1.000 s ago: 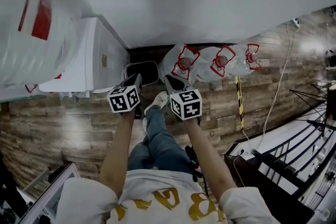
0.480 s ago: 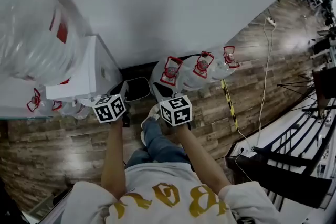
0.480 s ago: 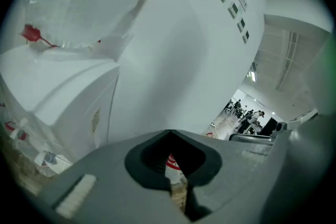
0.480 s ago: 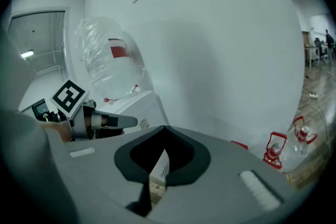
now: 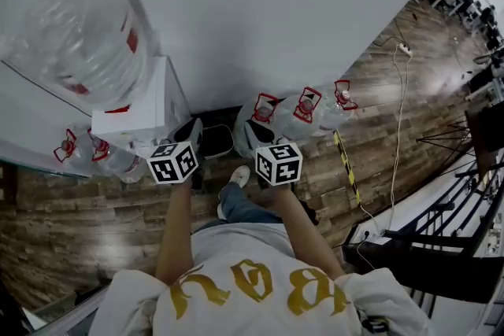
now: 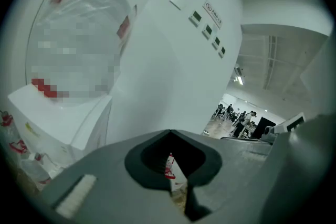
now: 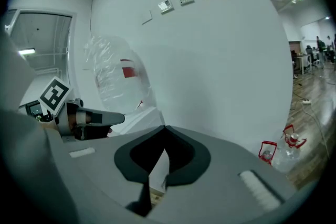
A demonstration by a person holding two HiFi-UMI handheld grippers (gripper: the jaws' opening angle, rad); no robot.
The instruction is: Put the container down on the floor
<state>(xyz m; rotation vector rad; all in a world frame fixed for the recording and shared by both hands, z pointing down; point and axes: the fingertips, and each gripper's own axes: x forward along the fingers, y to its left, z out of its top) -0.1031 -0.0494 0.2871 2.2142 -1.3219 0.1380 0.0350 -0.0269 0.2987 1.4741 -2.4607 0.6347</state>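
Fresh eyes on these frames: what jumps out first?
The big clear water jug, wrapped in plastic, sits atop the white dispenser at the upper left of the head view. To the dispenser's right, a row of red-handled water bottles sits on the wood floor against the white wall. The left gripper and right gripper are both shut and empty, held up facing that wall.

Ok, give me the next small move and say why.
Probably just draw both grippers back and stop. The left gripper and right gripper are shut with nothing between their jaws, and the dark container already seems to stand on the floor beside the white dispenser.
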